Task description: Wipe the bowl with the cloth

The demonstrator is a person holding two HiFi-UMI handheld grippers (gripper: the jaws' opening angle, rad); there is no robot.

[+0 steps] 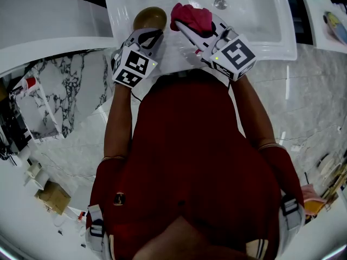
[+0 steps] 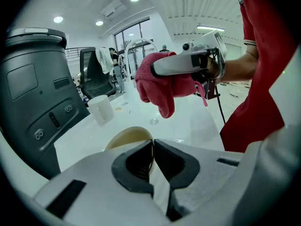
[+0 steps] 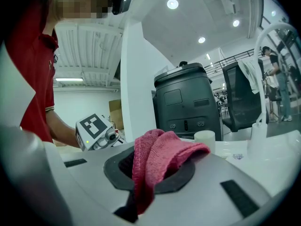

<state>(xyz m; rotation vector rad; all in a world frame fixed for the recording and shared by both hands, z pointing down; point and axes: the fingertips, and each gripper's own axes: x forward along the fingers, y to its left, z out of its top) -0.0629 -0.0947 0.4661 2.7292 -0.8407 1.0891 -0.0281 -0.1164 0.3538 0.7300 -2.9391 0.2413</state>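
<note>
Left hand-held gripper [image 2: 153,149] clamped on the rim of the tan bowl [image 2: 126,136], at the left of the white sink [image 1: 260,20]. Right hand-held gripper [image 3: 157,173] grasps the crumpled pink-red knitted cloth [image 3: 160,149], just beside the bowl. Only the gripper views show a white cup [image 2: 101,108].

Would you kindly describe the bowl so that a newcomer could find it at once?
Start at the white sink in the head view. At its left side, the left gripper is shut on the rim of the bowl. It is the only round, tan thing there; the pink cloth beside it, in the right gripper, is soft and crumpled.
</note>
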